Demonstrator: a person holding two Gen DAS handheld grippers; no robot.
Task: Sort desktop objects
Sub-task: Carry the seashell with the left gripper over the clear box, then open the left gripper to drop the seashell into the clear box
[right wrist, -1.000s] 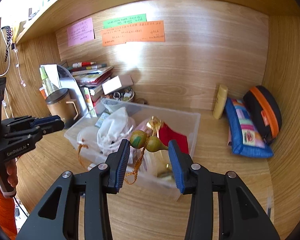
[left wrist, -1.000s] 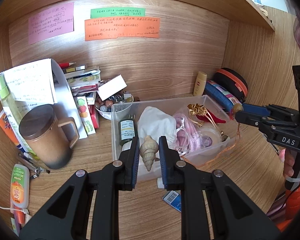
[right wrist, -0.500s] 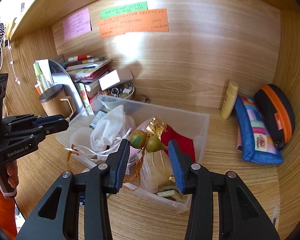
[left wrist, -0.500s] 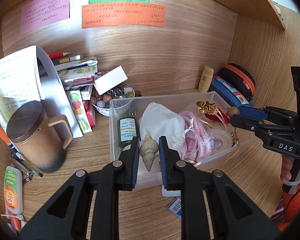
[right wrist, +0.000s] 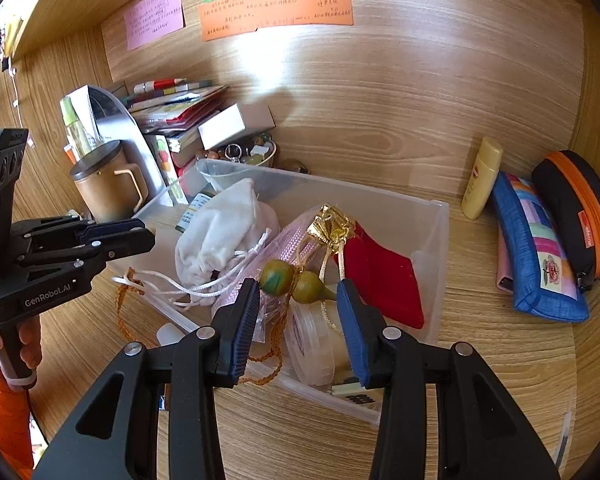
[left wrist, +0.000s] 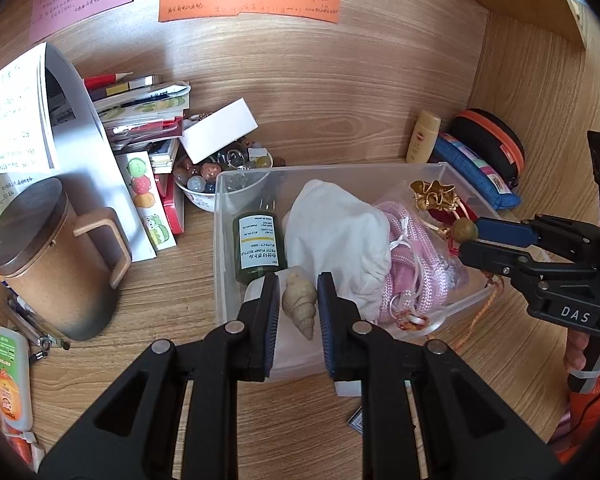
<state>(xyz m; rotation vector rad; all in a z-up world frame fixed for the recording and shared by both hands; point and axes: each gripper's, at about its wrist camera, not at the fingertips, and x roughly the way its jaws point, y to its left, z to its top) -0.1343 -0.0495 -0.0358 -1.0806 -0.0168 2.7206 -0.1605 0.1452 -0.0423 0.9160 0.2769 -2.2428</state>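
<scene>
A clear plastic bin (left wrist: 228, 184) (right wrist: 428, 236) on the wooden desk holds a white pouch (left wrist: 336, 232) (right wrist: 224, 232), a pink cord bag (left wrist: 412, 256), a green pump bottle (left wrist: 258, 246), a gold bag (right wrist: 332, 226) and a red pouch (right wrist: 384, 276). My left gripper (left wrist: 299, 300) is shut on a beige spiral shell (left wrist: 300, 300) over the bin's near edge. My right gripper (right wrist: 298, 308) is shut on a green-brown gourd charm (right wrist: 296, 278) with an orange cord, above the bin; it shows at the right in the left wrist view (left wrist: 466, 230).
A brown lidded mug (left wrist: 48, 256), stacked books (left wrist: 144, 112), a bowl of beads (left wrist: 216, 184) and a white box (left wrist: 218, 130) stand at the left. A yellow bottle (right wrist: 480, 178), a blue pouch (right wrist: 536, 248) and a black-orange case (right wrist: 580, 212) lie at the right.
Both grippers have moved forward and down over the bin, each still holding its object. The bin and its contents look larger and nearer.
</scene>
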